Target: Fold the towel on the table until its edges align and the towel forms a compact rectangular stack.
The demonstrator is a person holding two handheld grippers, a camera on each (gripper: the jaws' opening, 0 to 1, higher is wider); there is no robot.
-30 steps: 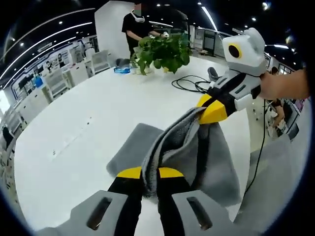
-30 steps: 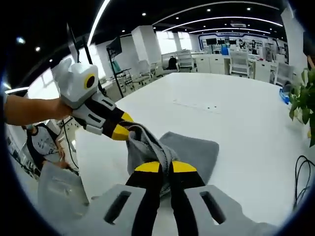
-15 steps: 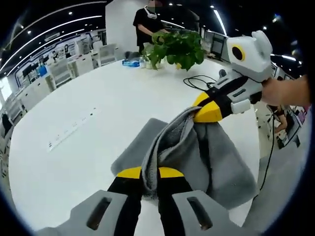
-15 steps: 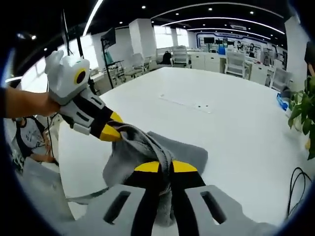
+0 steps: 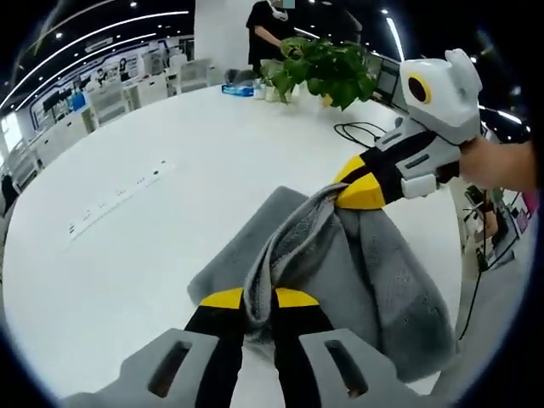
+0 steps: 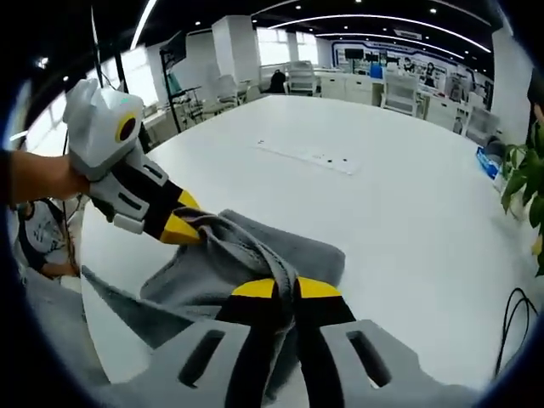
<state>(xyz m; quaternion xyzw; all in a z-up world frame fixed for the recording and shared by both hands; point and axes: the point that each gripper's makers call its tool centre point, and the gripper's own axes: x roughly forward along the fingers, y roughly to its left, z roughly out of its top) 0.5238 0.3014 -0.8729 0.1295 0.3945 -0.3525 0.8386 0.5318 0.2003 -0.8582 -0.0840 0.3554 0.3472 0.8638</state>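
1. Grey terry, soft and limp: in the left gripper view my left gripper (image 5: 259, 299) pinches a bunched edge of the towel (image 5: 374, 280), jaws pressed onto the cloth. The right gripper (image 5: 361, 192) clamps the same edge further along; the rest drapes onto the white table (image 5: 153, 221).

2. In the right gripper view my right gripper (image 6: 286, 289) grips the towel (image 6: 195, 272), the left gripper (image 6: 180, 228) alongside. I judge it light, floppy and non-slip; corners are the best hold.
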